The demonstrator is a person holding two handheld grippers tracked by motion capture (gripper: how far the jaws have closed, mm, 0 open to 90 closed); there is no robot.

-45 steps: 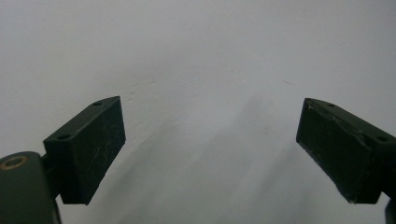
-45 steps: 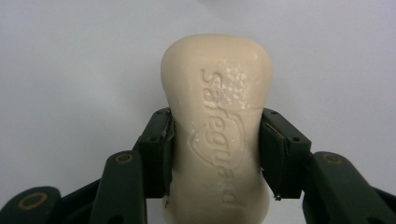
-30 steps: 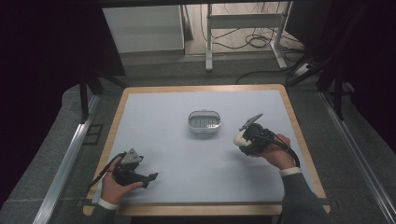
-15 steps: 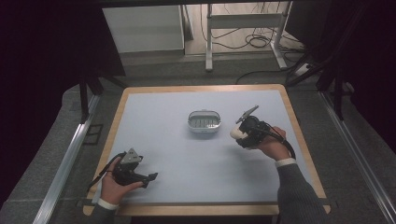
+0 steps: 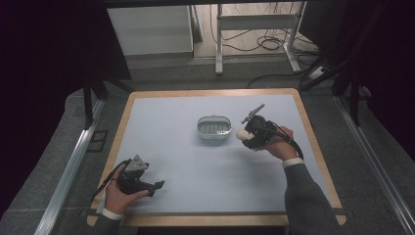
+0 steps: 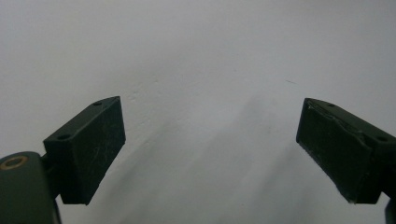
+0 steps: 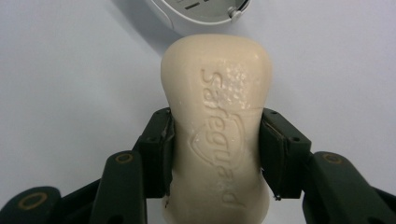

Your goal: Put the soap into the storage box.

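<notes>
A cream bar of soap [image 7: 217, 130] with embossed lettering is clamped at its waist between the two black jaws of my right gripper [image 7: 215, 151]. In the high view that gripper [image 5: 247, 137] hovers just right of a small white soap dish [image 5: 214, 128] at the middle of the table, with the soap [image 5: 242, 133] pointing toward the dish. The dish's rim [image 7: 205, 14] shows just beyond the soap's far end. My left gripper [image 5: 155, 187] rests near the front left corner of the table, and its jaws [image 6: 210, 149] stand wide apart over bare table surface.
The pale blue table top [image 5: 171, 122] has a wooden border [image 5: 215, 220]. Dark floor, a metal rail [image 5: 68, 166] at the left and cables [image 5: 274, 44] lie beyond the table.
My right gripper has carried the soap left and slightly away from the person, closer to the dish. The left gripper has stayed where it was.
</notes>
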